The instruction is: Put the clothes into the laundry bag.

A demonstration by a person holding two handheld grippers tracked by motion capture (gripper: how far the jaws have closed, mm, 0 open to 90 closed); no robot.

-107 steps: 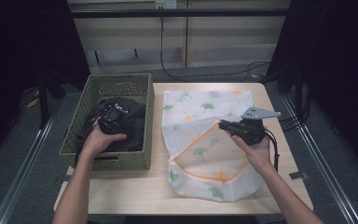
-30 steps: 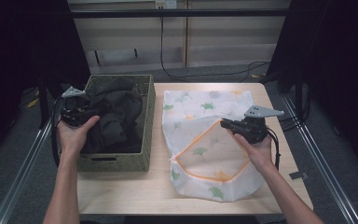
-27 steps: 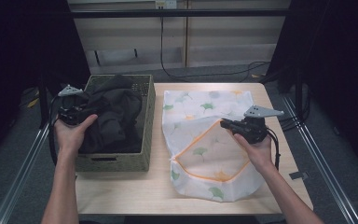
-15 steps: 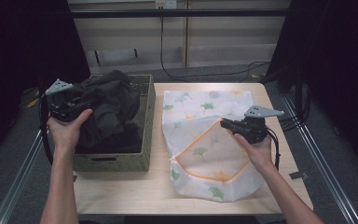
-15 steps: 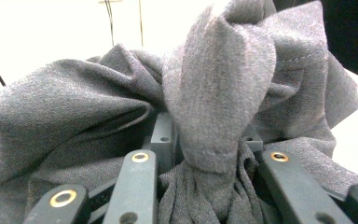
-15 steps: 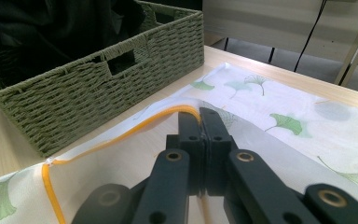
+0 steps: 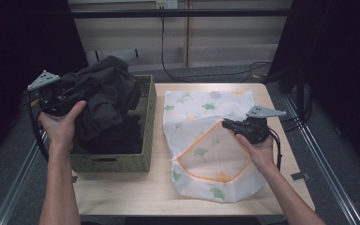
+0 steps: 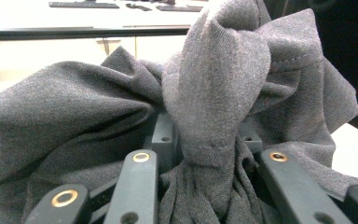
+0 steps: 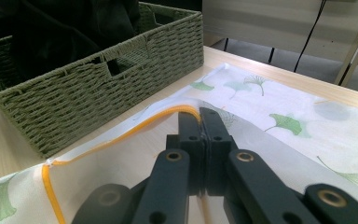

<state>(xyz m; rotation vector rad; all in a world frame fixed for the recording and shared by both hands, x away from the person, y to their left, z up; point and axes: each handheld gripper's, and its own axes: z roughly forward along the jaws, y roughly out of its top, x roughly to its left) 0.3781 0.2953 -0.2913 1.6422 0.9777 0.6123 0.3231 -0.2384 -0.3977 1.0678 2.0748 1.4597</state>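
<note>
Dark garment (image 7: 105, 96), clamped in the left tool (image 7: 61, 98) at frame left, is risking snagging the basket (image 7: 147, 122); right tool (image 7: 229, 125) is pinching the bag's orange rim (image 9: 135, 128)

- The left gripper (image 7: 68, 96) is held raised in the left hand (image 7: 62, 125), its jaws pressed together on a bunch of dark garment (image 8: 214, 93) that bulges up between and over them.
- The left forearm runs straight up from the bottom edge of the high view to that gripper.
- The right gripper (image 7: 232, 125) lies low and level in the right hand (image 7: 258, 147), its jaws closed flat against each other, pinching the orange-trimmed edge of the patterned bag (image 9: 177, 111).
- The right forearm angles in from the lower right towards its gripper.
</note>
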